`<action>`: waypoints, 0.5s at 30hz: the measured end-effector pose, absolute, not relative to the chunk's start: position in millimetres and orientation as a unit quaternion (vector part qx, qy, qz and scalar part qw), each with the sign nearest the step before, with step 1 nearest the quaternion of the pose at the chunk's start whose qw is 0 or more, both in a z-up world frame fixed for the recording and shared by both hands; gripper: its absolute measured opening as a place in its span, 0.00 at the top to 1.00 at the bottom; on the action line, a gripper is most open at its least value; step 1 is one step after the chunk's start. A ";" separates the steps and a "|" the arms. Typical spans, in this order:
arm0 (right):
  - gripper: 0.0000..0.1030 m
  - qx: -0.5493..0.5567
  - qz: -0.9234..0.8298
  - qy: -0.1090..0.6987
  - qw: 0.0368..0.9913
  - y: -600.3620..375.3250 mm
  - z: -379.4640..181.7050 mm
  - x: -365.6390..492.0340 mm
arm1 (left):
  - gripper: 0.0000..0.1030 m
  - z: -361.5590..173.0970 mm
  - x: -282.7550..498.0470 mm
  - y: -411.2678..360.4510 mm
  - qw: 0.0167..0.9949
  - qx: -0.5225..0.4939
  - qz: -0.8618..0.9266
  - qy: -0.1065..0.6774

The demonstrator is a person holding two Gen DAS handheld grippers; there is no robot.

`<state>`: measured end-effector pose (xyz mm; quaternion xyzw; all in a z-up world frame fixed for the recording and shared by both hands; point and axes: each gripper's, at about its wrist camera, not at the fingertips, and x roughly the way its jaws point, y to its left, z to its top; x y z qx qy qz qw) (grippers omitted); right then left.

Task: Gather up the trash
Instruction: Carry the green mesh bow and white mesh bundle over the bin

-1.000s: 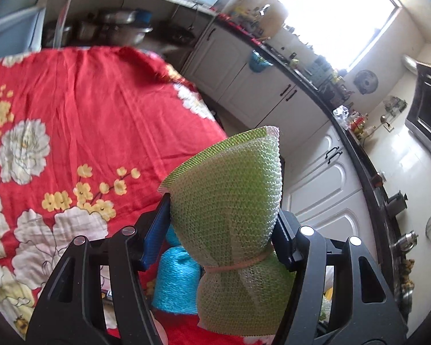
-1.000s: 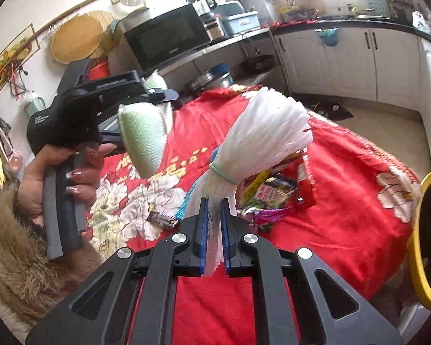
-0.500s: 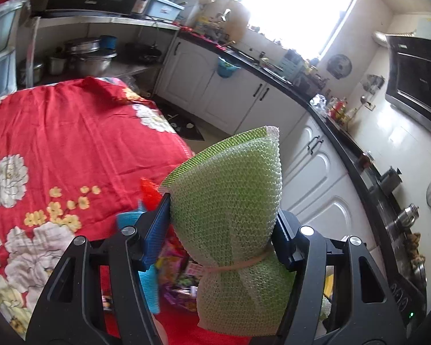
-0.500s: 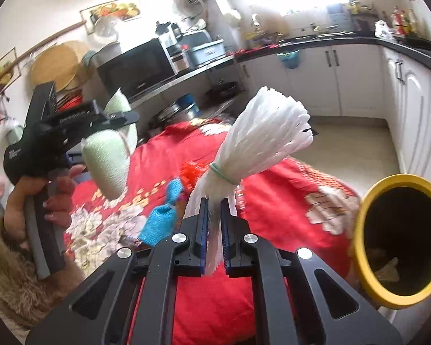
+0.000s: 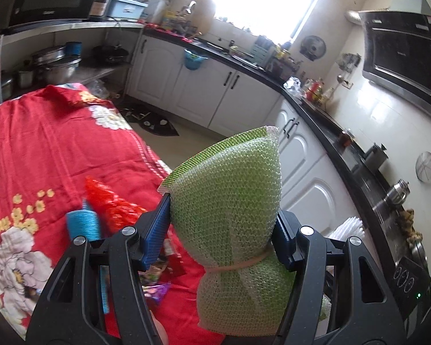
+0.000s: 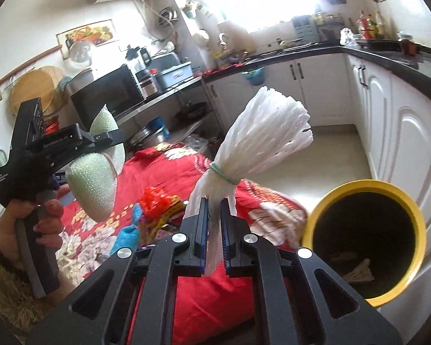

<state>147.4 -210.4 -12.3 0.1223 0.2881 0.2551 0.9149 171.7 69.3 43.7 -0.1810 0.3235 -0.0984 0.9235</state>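
Observation:
My left gripper [image 5: 221, 230] is shut on a green foam net bundle [image 5: 232, 201] tied with a rubber band, held above the table's right edge. It also shows in the right wrist view [image 6: 93, 184]. My right gripper [image 6: 214, 230] is shut on a white foam net bundle [image 6: 261, 138] tied with a green band. A yellow-rimmed bin [image 6: 365, 241] stands to the right, with some trash at its bottom. On the red floral tablecloth [image 5: 43, 143] lie a blue net [image 5: 83, 224], a red net [image 5: 115, 204] and snack wrappers [image 5: 161, 276].
White kitchen cabinets [image 5: 298, 166] with a black counter run along the right. Pots [image 5: 57, 63] sit on a shelf behind the table. A mat [image 5: 155, 120] lies on the floor.
Both grippers have swung right, off the table toward the bin, each keeping its bundle. The yellow bin has come fully into the right wrist view.

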 end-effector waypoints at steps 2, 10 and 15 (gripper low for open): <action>0.92 0.124 0.245 0.286 0.918 -218.2 -11.8 147.4 | 0.47 42.4 174.1 61.1 0.923 -0.177 -0.105 0.324; 0.92 0.121 0.200 0.276 0.932 -248.1 -13.6 146.0 | 0.47 35.1 184.0 24.0 0.920 -0.159 -0.134 0.333; 0.92 0.125 0.172 0.274 0.938 -270.7 -17.2 147.6 | 0.47 30.1 189.7 2.7 0.917 -0.150 -0.151 0.339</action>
